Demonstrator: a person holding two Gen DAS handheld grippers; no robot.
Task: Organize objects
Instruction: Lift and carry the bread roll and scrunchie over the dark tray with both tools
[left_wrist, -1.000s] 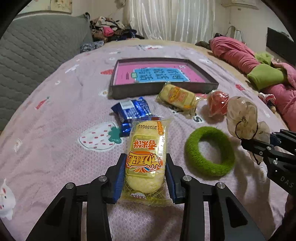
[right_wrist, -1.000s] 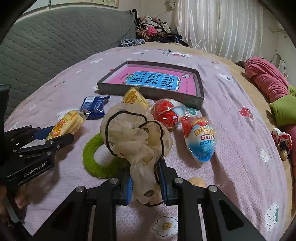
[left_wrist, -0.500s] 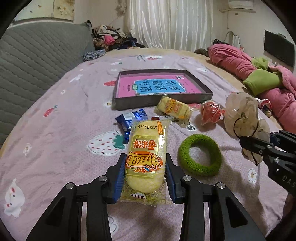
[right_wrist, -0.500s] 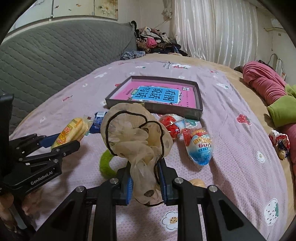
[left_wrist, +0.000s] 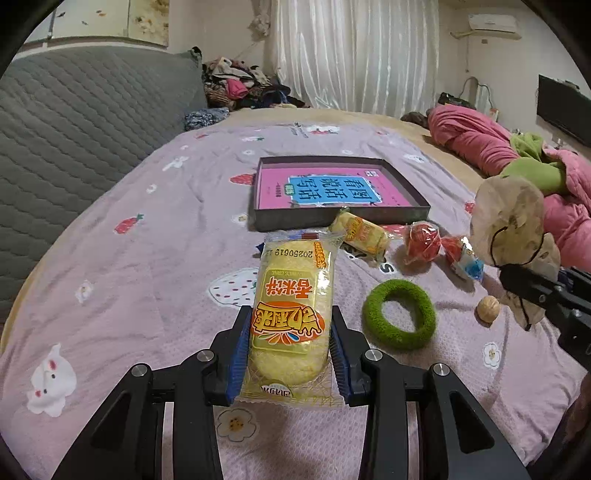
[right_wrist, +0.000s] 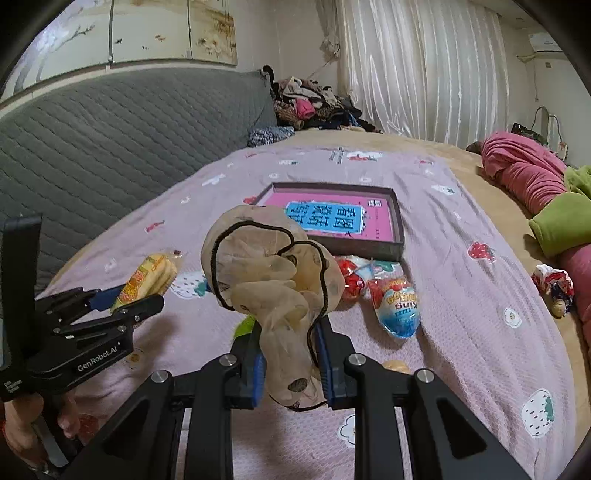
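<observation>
A yellow rice-cake packet (left_wrist: 291, 314) is clamped between the left gripper (left_wrist: 289, 345) fingers, lifted above the bedspread (left_wrist: 147, 258). A beige scrunchie (right_wrist: 273, 288) is pinched by the right gripper (right_wrist: 290, 363) — also raised. The gray tray (left_wrist: 406, 188) holds only a pink book (left_wrist: 328, 190).

We note a yellow rice-cake packet (left_wrist: 290, 314) held upright off the bed; a beige scrunchie (right_wrist: 271, 280) likewise raised.
</observation>
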